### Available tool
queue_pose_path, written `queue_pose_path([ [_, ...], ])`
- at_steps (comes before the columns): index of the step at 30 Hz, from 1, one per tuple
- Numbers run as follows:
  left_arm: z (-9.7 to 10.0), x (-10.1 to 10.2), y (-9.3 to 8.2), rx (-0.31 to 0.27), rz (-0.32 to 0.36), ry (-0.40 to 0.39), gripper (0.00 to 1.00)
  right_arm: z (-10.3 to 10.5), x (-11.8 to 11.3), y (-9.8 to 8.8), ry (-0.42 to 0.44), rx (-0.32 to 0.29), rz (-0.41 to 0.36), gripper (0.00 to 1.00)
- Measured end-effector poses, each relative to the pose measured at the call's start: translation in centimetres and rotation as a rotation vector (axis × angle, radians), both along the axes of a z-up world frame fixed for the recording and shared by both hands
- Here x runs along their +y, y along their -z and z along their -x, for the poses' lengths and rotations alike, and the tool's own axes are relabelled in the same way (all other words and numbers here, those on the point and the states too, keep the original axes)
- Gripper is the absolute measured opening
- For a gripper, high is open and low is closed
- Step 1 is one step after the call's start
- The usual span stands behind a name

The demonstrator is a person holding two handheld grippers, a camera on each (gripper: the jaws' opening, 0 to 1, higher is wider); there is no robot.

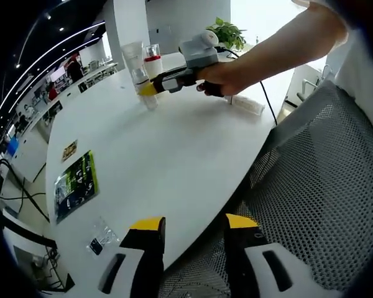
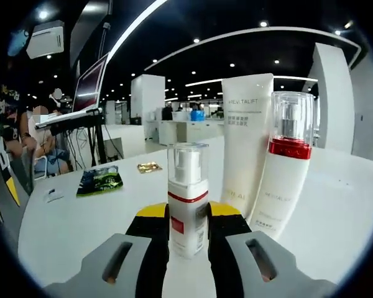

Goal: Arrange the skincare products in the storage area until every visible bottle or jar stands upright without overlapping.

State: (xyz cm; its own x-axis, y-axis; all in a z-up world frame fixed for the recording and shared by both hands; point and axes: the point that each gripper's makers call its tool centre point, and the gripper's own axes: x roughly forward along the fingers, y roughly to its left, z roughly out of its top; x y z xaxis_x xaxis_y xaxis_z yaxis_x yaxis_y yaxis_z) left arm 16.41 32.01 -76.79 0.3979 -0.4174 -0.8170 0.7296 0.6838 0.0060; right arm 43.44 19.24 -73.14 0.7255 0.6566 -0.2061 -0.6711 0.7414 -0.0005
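At lower centre of the right gripper view, the right gripper [image 2: 188,233] is pinching a small pump bottle [image 2: 187,202] upright on the white table [image 2: 81,223], left of the tube [image 2: 247,143] and red-collared bottle [image 2: 285,167]. Releasing should be straight, avoiding tipping. The left gripper [image 1: 193,233] is idling spread at the bottom of its view.

Small pump bottle [image 2: 188,198], clear cap, red band, stands upright. Behind it, the white tube [image 2: 247,143] stands upright. The taller red-collared bottle [image 2: 284,164] leans just beside the tube.
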Motion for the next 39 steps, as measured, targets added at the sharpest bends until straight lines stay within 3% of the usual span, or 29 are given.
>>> queue_pose_path([
  [8, 0.0, 0.0, 0.1, 0.000, -0.004, 0.003, 0.37, 0.4, 0.1, 0.1, -0.001, -0.015, 0.050, 0.21],
  [9, 0.1, 0.1, 0.1, 0.001, -0.007, 0.005, 0.37, 0.2, -0.1, 0.2, 0.017, -0.024, 0.084, 0.21],
  [16, 0.1, 0.1, 0.2, -0.001, -0.011, 0.008, 0.35, -1.6, -1.7, 0.4, 0.162, 0.007, 0.086, 0.21],
  [21, 0.0, 0.1, 0.1, -0.002, -0.011, 0.009, 0.34, -2.2, -1.8, 0.5, 0.202, 0.024, 0.083, 0.21],
  [29, 0.1, 0.2, 0.1, 0.001, -0.014, 0.011, 0.31, -2.6, -1.9, 0.4, 0.207, 0.025, 0.090, 0.21],
  [33, 0.1, 0.1, -0.1, -0.004, -0.002, 0.010, 0.31, -2.6, -2.1, 1.0, 0.211, 0.067, 0.094, 0.22],
  [39, 0.0, 0.1, -0.1, -0.008, -0.003, 0.009, 0.31, -2.1, -2.4, 0.7, 0.214, 0.079, 0.065, 0.28],
])
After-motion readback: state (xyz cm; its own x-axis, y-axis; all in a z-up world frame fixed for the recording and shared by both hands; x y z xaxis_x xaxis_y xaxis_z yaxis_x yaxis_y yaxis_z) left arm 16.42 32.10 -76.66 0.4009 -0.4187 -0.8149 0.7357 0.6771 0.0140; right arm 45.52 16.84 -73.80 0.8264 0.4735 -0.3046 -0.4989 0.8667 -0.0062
